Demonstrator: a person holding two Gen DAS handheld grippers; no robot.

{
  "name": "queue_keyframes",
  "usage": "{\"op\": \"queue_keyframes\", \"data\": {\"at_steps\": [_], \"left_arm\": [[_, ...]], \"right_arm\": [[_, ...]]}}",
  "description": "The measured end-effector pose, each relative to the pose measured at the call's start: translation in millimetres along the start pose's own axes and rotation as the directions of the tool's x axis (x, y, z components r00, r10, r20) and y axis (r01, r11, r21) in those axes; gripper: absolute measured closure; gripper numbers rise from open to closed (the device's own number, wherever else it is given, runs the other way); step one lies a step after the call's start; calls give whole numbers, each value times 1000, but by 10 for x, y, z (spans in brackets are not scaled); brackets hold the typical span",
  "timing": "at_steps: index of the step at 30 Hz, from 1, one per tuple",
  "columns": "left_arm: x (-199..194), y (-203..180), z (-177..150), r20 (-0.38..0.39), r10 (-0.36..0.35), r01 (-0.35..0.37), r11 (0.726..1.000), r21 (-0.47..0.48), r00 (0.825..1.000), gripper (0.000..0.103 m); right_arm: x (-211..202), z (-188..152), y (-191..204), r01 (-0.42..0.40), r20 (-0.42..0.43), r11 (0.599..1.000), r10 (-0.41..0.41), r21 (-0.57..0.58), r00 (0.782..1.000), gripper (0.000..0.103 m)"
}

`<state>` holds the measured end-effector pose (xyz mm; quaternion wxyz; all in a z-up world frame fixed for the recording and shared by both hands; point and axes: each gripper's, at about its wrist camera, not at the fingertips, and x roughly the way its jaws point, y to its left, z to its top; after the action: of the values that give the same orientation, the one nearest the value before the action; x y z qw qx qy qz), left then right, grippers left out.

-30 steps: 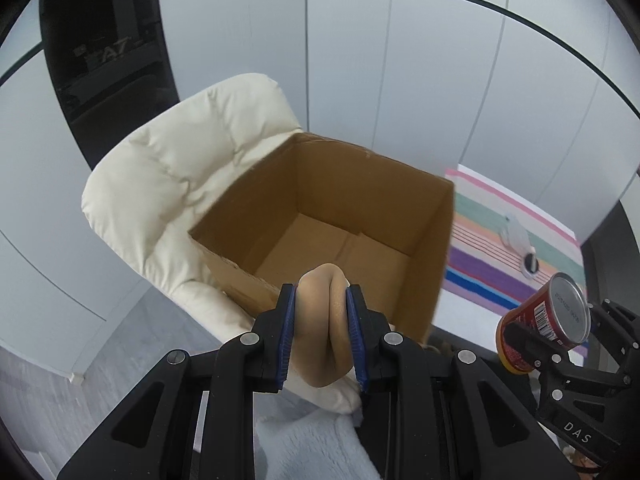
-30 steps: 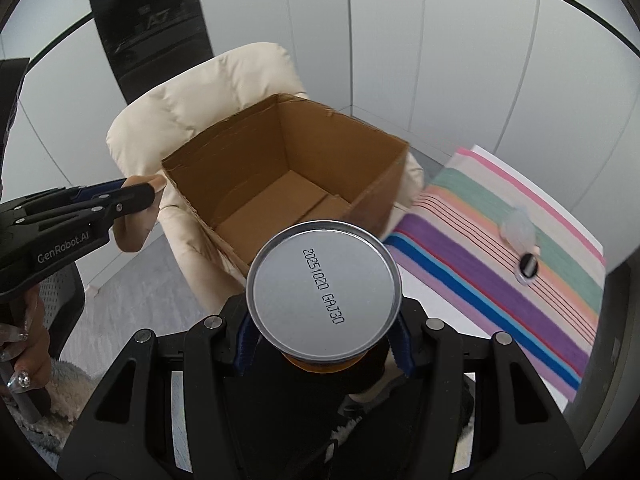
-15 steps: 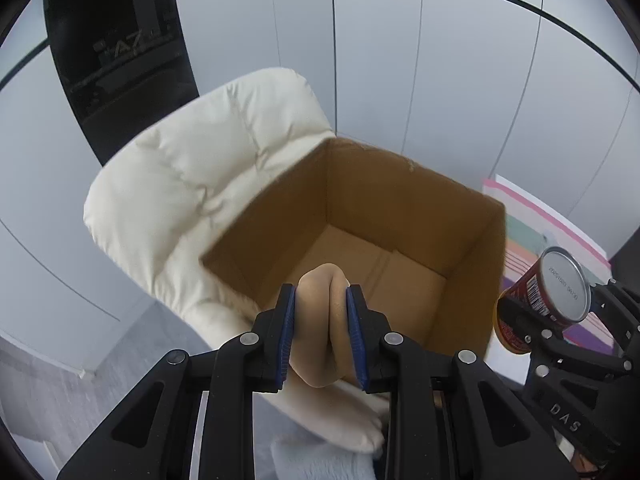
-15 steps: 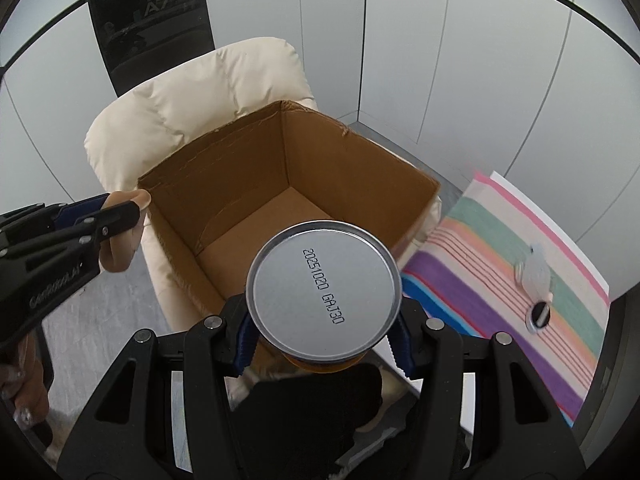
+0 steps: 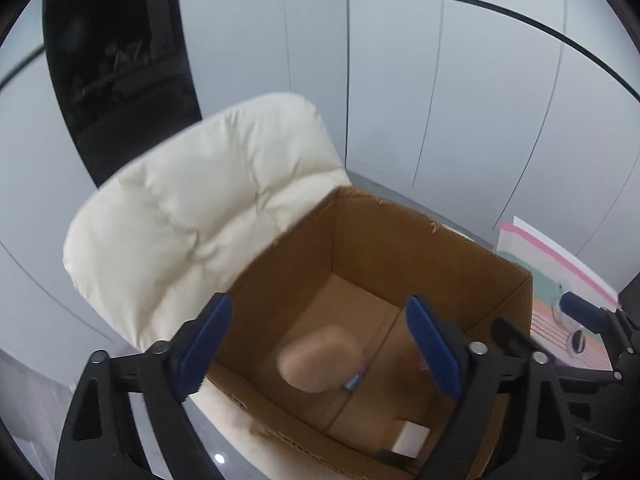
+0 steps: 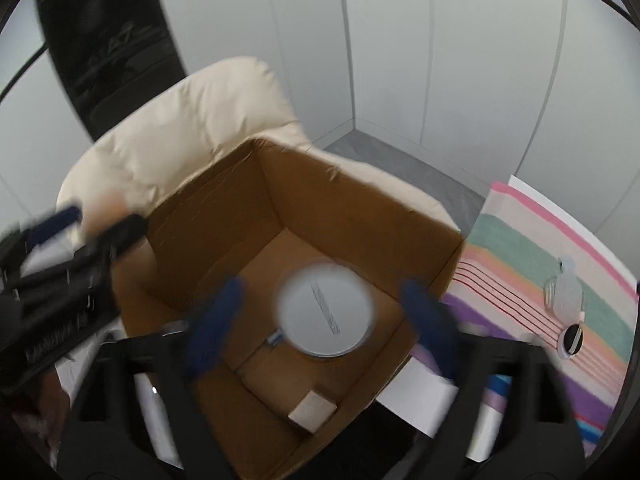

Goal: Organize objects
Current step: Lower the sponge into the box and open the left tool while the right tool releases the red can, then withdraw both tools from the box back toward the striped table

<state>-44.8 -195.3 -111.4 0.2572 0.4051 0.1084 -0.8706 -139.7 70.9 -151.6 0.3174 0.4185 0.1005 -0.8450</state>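
An open cardboard box (image 5: 440, 232) stands on a cream padded chair (image 5: 200, 220). My left gripper (image 5: 318, 300) hangs over it, its jaws opening wide. A soft peach-coloured lump (image 5: 322, 358) lies blurred below them inside the box, free of the pads. In the right wrist view my right gripper (image 6: 324, 284) is also opening above the box (image 6: 360, 176). The can with the silver lid (image 6: 326, 310) sits loose and blurred between its blue fingers (image 6: 216, 328), touching neither. The left gripper (image 6: 80, 240) shows at the box's left rim.
A small pale block (image 6: 312, 410) lies on the box floor. To the right lies a striped cloth (image 6: 560, 240) with a clear small item (image 6: 564, 292) and a black round piece (image 6: 572, 338). White wall panels and a dark column stand behind the chair (image 6: 192, 132).
Both grippers moved in over the box and opened. The peach lump left the left pads and the can left the right pads; both now sit lower, inside the box.
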Motion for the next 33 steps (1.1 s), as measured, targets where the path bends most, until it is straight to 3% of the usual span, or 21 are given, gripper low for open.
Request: {"op": "queue_keyframes", "data": {"at_steps": [12, 18, 27, 33], "left_arm": [[51, 1, -54, -37, 10, -9, 1000, 5, 999, 12], [12, -53, -61, -60, -30, 34, 998, 60, 998, 12], [-373, 68, -54, -65, -77, 80, 996, 40, 995, 12], [-691, 117, -261, -91, -120, 125, 990, 60, 989, 12]], "right_arm": [[11, -40, -211, 10, -18, 998, -9, 68, 1000, 5], [-146, -43, -225, 27, -9, 997, -26, 74, 1000, 5], [-579, -39, -204, 72, -6, 995, -72, 74, 997, 5], [-925, -146, -211, 99, -10, 991, -99, 85, 995, 5]]}}
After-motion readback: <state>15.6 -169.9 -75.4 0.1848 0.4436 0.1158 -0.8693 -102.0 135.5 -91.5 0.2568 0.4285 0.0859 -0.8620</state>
